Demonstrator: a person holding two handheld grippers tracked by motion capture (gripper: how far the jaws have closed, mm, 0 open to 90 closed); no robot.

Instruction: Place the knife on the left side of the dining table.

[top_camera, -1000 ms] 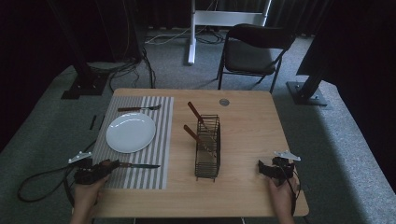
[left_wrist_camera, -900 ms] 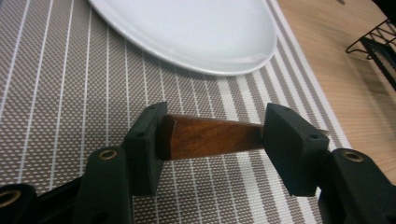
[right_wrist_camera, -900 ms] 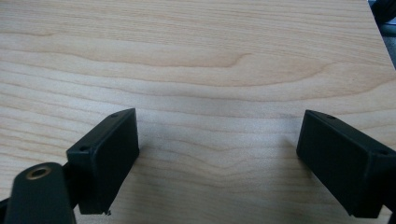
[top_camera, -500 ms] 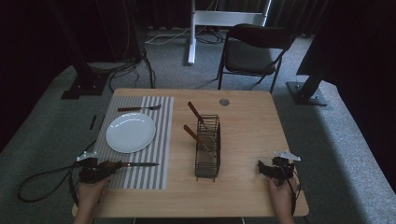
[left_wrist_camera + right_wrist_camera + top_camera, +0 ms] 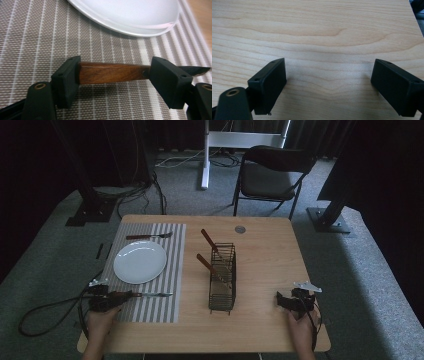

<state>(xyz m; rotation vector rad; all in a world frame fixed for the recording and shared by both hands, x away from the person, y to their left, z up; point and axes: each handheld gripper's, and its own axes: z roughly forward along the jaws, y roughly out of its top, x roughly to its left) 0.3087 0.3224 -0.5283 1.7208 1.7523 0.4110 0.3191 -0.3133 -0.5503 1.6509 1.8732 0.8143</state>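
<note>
A knife with a wooden handle (image 5: 112,72) lies on the striped placemat (image 5: 165,270), its blade (image 5: 155,294) pointing right. My left gripper (image 5: 113,80) is open at the mat's near left. The handle lies crosswise in the gap: its butt is by one jaw, and the other jaw stands in front of its blade end. In the high view the left gripper (image 5: 102,301) sits at the handle's end. A white plate (image 5: 140,261) lies just beyond it. My right gripper (image 5: 329,85) is open over bare wood at the table's near right, seen from above as the right gripper (image 5: 295,300).
A black wire caddy (image 5: 222,277) stands mid-table with two wooden-handled utensils leaning in it. A fork (image 5: 149,236) lies on the mat beyond the plate. A small round disc (image 5: 240,229) sits near the far edge. A folding chair (image 5: 272,172) stands behind the table.
The left gripper has shifted only slightly by the knife handle. The knife and the right gripper have stayed where they were.
</note>
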